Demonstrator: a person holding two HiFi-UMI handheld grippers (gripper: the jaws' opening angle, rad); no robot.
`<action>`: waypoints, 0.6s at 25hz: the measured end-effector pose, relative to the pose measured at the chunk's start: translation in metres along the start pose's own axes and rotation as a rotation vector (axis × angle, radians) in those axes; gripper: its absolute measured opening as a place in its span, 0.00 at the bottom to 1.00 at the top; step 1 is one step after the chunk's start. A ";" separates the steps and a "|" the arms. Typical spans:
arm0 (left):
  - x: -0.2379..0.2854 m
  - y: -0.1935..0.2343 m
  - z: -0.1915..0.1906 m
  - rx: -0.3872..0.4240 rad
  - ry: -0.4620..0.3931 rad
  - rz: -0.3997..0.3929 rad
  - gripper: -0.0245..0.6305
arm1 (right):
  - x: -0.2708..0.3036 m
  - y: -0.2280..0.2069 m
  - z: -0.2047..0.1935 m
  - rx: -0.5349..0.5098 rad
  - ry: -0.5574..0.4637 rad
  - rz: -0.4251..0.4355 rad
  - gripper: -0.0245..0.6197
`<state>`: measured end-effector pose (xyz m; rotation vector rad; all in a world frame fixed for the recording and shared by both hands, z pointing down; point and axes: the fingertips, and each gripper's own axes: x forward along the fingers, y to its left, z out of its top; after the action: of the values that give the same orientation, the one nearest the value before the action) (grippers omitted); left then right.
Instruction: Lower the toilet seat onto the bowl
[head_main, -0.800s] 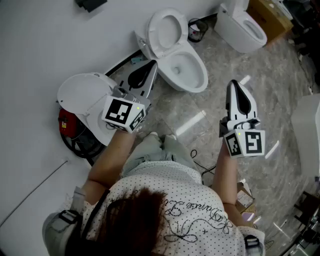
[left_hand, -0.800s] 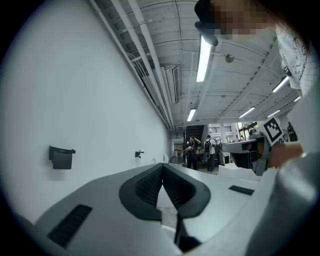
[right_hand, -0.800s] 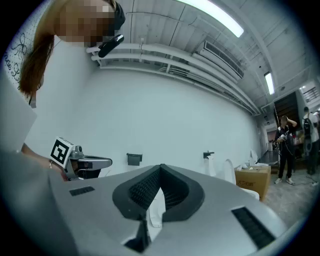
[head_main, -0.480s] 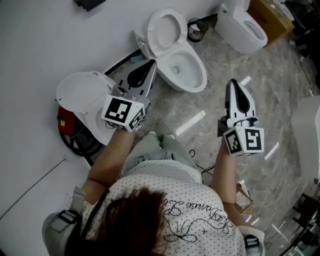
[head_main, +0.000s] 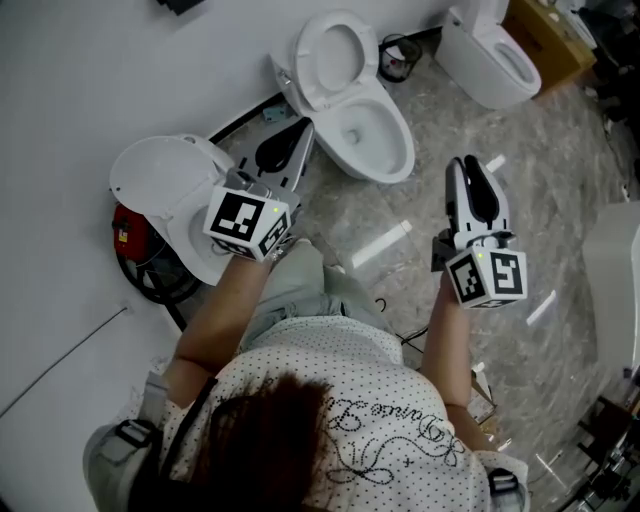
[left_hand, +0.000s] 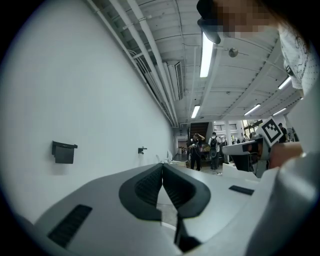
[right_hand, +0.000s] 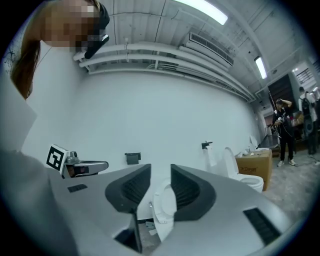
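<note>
A white toilet (head_main: 372, 140) stands by the wall, and its seat (head_main: 333, 55) is raised upright against the wall above the open bowl. My left gripper (head_main: 291, 141) hovers just left of the bowl, shut with nothing between its pads (left_hand: 162, 172). To the right of the bowl and well short of it, my right gripper (head_main: 468, 167) hangs over the floor, its jaws a little apart and empty. In the right gripper view the raised seat (right_hand: 163, 210) shows far off through the gap of that gripper (right_hand: 160, 180).
A second white toilet (head_main: 165, 190) with its lid up is at the left, with a red box (head_main: 128, 232) and cables beside it. A third toilet (head_main: 495, 55) and a cardboard box (head_main: 548, 35) stand at the back right. The floor is marbled tile.
Both grippers have shifted only slightly; the right one has drifted a little up and left. Neither jaw opening has visibly changed.
</note>
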<state>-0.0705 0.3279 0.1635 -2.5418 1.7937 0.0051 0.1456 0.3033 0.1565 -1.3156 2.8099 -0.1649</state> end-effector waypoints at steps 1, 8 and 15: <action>0.001 0.002 -0.001 -0.002 0.005 0.003 0.04 | 0.003 -0.002 0.001 -0.005 -0.003 -0.004 0.31; 0.033 0.028 -0.005 -0.027 0.007 0.011 0.23 | 0.034 -0.019 0.009 -0.073 -0.030 -0.044 0.51; 0.095 0.085 -0.008 -0.017 0.007 -0.015 0.45 | 0.117 -0.033 0.009 -0.064 -0.022 -0.048 0.54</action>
<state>-0.1191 0.2097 0.1672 -2.5707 1.7846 0.0111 0.0962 0.1917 0.1526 -1.3896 2.7887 -0.0624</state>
